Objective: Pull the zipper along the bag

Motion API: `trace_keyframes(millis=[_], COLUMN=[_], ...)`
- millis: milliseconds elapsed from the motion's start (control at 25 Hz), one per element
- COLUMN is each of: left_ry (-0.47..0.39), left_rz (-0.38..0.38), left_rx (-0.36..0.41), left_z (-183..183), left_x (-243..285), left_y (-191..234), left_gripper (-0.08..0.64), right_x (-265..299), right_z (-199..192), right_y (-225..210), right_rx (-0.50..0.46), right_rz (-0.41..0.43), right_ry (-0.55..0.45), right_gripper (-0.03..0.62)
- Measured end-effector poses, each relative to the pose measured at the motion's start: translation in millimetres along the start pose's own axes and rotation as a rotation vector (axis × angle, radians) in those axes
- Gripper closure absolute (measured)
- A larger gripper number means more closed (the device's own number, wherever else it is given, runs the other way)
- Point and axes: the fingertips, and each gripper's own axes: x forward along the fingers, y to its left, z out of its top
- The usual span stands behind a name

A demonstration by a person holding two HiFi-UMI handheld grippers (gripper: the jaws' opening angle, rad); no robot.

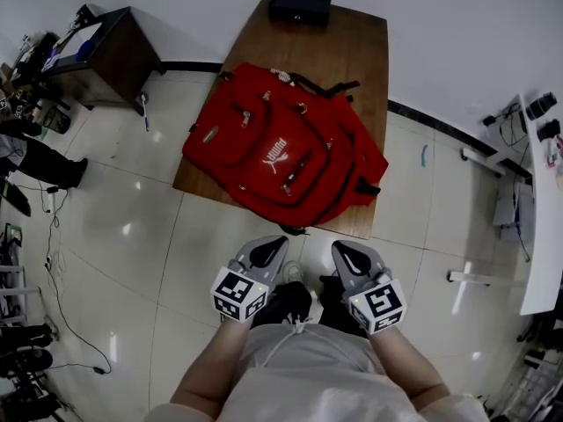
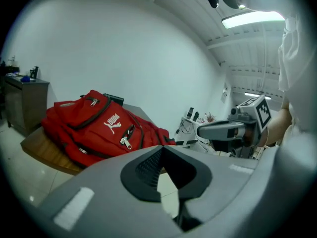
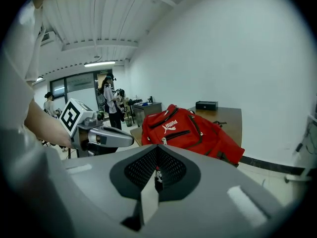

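A red backpack [image 1: 281, 152] lies flat on a low wooden table [image 1: 352, 51], its white logo and front pocket facing up. A silver zipper pull [image 2: 126, 143] hangs at the front pocket, and the same pull [image 3: 163, 141] shows in the right gripper view. Both grippers are held close to my body, well short of the table and apart from the bag. My left gripper [image 1: 273, 246] points at the bag with its jaws together and nothing between them. My right gripper [image 1: 345, 251] beside it is likewise shut and empty.
A black box [image 1: 300, 8] sits at the table's far end. A dark cabinet [image 1: 97, 55] stands at the far left, and a white desk [image 1: 541, 227] runs along the right. Cables [image 1: 62, 271] trail on the tiled floor at left. People [image 3: 111, 105] stand in the background.
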Motion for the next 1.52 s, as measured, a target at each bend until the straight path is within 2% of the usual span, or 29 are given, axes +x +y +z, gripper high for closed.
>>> trace_keyframes(millis=[240, 480, 520, 600, 680, 800, 920, 1080, 1160, 1280, 1520], left_ry=[0.107, 0.171, 0.184, 0.219, 0.248, 0.250, 0.251, 0.266, 0.281, 0.295, 0.300], left_rz=[0.013, 0.036, 0.034, 0.018, -0.002, -0.008, -0.009, 0.007, 0.026, -0.018, -0.052], left_rx=[-0.024, -0.160, -0.171, -0.179, -0.176, -0.173, -0.161, -0.198, -0.201, -0.159, -0.163], left_z=[-43, -77, -83, -98, -112, -123, -125, -128, -128, -123, -118], left_x=[21, 48, 53, 67, 80, 96, 104, 110, 109, 112, 108], left_y=[22, 36, 37, 39, 39, 39, 40, 41, 43, 33, 27], left_gripper=[0.554, 0.551, 0.515, 0.389, 0.359, 0.350, 0.365, 0.369, 0.424, 0.525, 0.536], right_x=[53, 104, 112, 125, 133, 135, 136, 140, 142, 145, 146], right_z=[-28, -48, -50, -54, -58, -68, -73, -74, -77, -83, -87], right_y=[-21, -32, -34, -39, -42, -44, -47, -54, -55, -56, -57], right_rx=[-0.003, -0.023, -0.031, -0.035, -0.033, -0.036, -0.036, -0.051, -0.068, -0.080, -0.070], right_rz=[0.047, 0.145, 0.154, 0.161, 0.167, 0.175, 0.177, 0.162, 0.159, 0.158, 0.168], right_ry=[0.110, 0.224, 0.241, 0.263, 0.278, 0.308, 0.316, 0.321, 0.343, 0.373, 0.377], right_gripper=[0.584, 0.584, 0.584, 0.584, 0.584, 0.584, 0.584, 0.584, 0.584, 0.584, 0.584])
